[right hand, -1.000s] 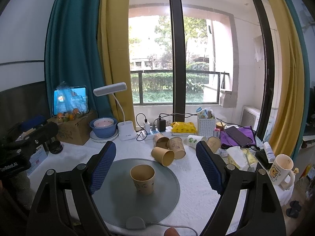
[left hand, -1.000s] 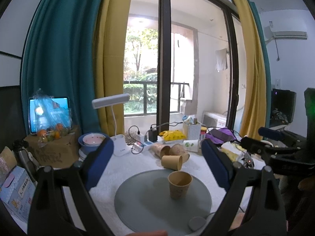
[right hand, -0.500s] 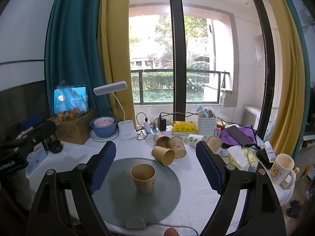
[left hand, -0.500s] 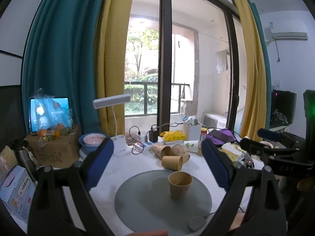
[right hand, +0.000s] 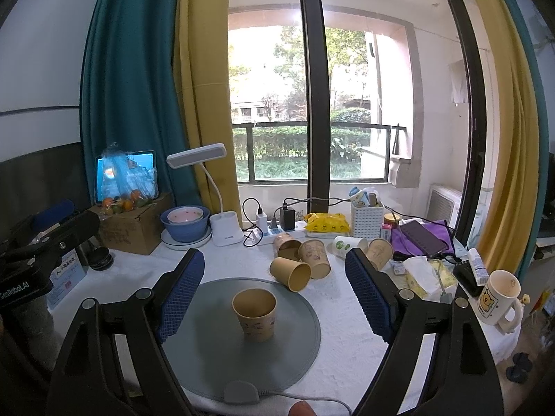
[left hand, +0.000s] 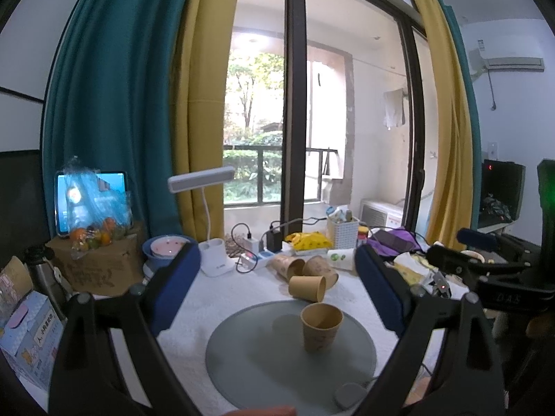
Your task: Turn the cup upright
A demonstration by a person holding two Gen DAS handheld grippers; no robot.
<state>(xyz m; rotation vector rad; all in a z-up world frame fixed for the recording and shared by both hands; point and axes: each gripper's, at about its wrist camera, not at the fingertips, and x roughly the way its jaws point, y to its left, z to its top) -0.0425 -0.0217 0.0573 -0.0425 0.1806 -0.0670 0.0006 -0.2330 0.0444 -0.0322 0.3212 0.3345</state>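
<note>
The paper cup [right hand: 255, 313] stands up on the gray mat [right hand: 208, 353], low in the middle. Left claw [left hand: 277, 298] & right claw [right hand: 274, 294] are both wide open, holding nothing. More cups [right hand: 300, 263] lie tipped over just behind the mat.

One upright paper cup [right hand: 255, 313], five tipped cups [right hand: 290, 273], one mug [right hand: 496, 297], one lamp [right hand: 208, 187].

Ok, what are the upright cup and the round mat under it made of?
The cup looks like thin brown paper: matte, rolled rim, faint printed pictures on its side. The mat looks like smooth grey silicone or rubber with a dull sheen; a cord leaves its near edge, so possibly a warming pad.
</note>
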